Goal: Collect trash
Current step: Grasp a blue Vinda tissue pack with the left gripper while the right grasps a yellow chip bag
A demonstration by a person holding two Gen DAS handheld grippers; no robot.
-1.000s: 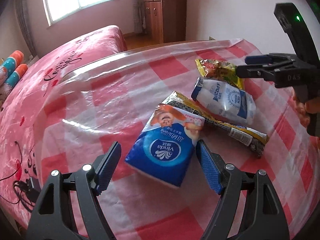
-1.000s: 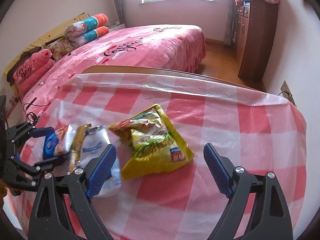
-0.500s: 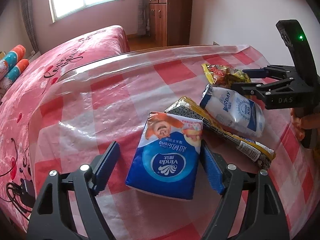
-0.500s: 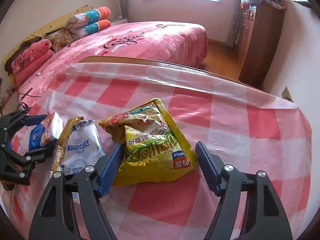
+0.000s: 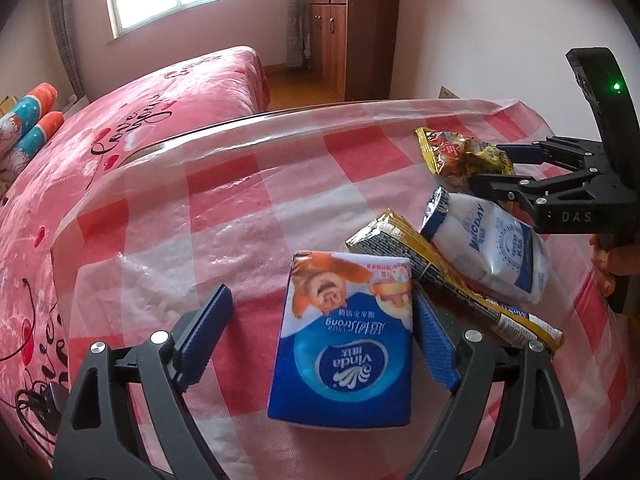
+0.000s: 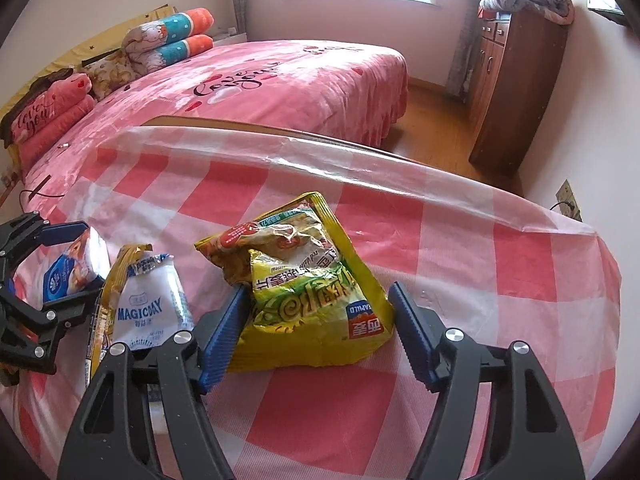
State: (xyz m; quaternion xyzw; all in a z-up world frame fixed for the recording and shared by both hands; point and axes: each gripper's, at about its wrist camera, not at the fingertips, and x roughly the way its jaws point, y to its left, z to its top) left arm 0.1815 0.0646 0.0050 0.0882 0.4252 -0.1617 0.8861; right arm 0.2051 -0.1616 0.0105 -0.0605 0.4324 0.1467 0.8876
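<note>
On the worktop (image 5: pixel 240 200), under a red and white check cloth with clear plastic film, four pieces of trash in a loose row.

Left claw (image 5: pixel 320 294): opening, jaws spread wide, pointing down at a slant. Between them, a blue tissue pack (image 5: pixel 344 344), flat on the cloth. Right pad just against the pack's right edge; left pad well apart from it, with bare cloth between. No pinch on the pack.

Right claw (image 6: pixel 319 288): closing, jaws at a middle width, also slanted down. Between them, a crumpled yellow snack bag (image 6: pixel 308 296), resting on the cloth. Left pad touching the bag's lower left side. Right pad just beside the bag's lower right corner; contact there not possible to tell. Bag not lifted.

Between the two claws, two more pieces. A long gold wrapper (image 5: pixel 420 256), with one end just beside the tissue pack's top right corner. On top of it, leaning, a white pouch (image 5: pixel 492 248) with blue print. From the right wrist view, pouch just left of the right claw's left finger, and tissue pack further left, inside the left claw.

In the left wrist view, a few fingers of a hand (image 5: pixel 608 264) on the right claw's handle.

Behind the worktop, a bed (image 6: pixel 280 80) with pink cover, and a dark wooden cabinet (image 6: pixel 516 92) by the wall.
</note>
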